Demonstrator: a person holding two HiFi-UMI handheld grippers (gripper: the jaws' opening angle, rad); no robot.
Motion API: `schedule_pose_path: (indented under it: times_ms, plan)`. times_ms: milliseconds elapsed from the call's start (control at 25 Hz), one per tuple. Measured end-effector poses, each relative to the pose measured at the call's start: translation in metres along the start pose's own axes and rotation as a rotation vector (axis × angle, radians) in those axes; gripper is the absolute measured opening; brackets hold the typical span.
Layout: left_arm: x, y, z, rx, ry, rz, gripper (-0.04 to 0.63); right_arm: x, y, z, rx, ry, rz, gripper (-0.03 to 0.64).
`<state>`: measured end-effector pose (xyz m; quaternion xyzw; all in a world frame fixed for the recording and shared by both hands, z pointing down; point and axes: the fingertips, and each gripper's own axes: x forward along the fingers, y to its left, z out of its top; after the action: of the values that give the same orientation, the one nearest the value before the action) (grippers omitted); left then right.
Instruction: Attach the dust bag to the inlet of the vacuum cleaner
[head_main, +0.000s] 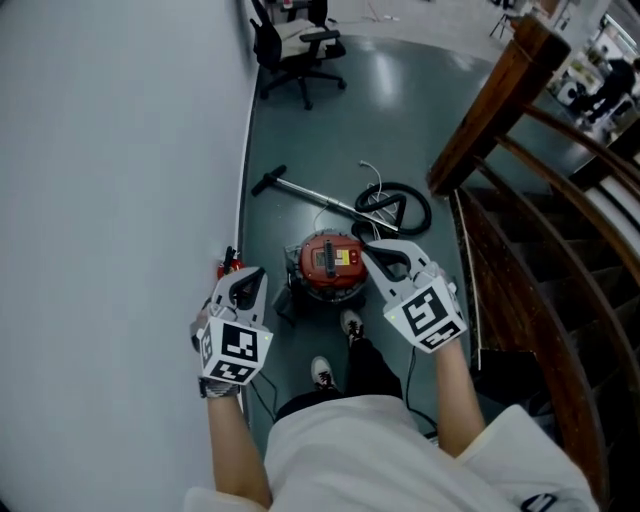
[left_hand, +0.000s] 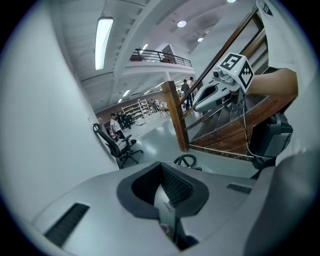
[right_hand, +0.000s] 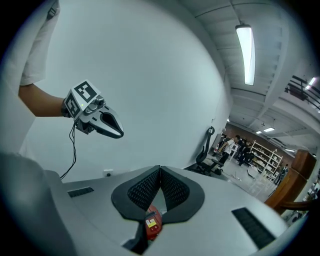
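Observation:
The red vacuum cleaner stands on the grey floor just past my feet, its top facing up. Both grippers are held high above it, one on each side. My left gripper is shut with nothing between its jaws; its ribbed pads meet at the tip. My right gripper is also shut and empty. Through the gap behind its pads a bit of the red vacuum cleaner shows far below. Each gripper sees the other in the air: the right gripper and the left gripper. No dust bag shows in any view.
A metal wand and a coiled black hose lie on the floor beyond the vacuum. A white wall runs along the left, a wooden staircase railing along the right. A black office chair stands farther off.

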<state>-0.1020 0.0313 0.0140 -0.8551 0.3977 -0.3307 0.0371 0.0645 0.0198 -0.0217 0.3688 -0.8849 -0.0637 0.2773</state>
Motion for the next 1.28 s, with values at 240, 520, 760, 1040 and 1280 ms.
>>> schedule_pose_path:
  times_ms: [240,520,760,1040,1280]
  plan:
    - [-0.035,0.012,0.037,0.049,-0.060,0.063,0.002,-0.021,-0.002,0.033,-0.049,-0.040,-0.027,0.029]
    - [-0.066,0.013,0.068,0.136,-0.106,0.071,0.002,-0.047,0.006,0.064,-0.044,-0.093,-0.036,0.029]
    - [-0.084,0.014,0.092,0.200,-0.137,0.081,0.002,-0.069,0.004,0.088,-0.058,-0.130,-0.050,0.029]
    - [-0.102,0.022,0.118,0.252,-0.179,0.101,0.002,-0.082,0.000,0.109,-0.098,-0.152,-0.073,0.029]
    - [-0.110,0.019,0.131,0.277,-0.191,0.098,0.002,-0.092,-0.002,0.116,-0.112,-0.166,-0.085,0.029]
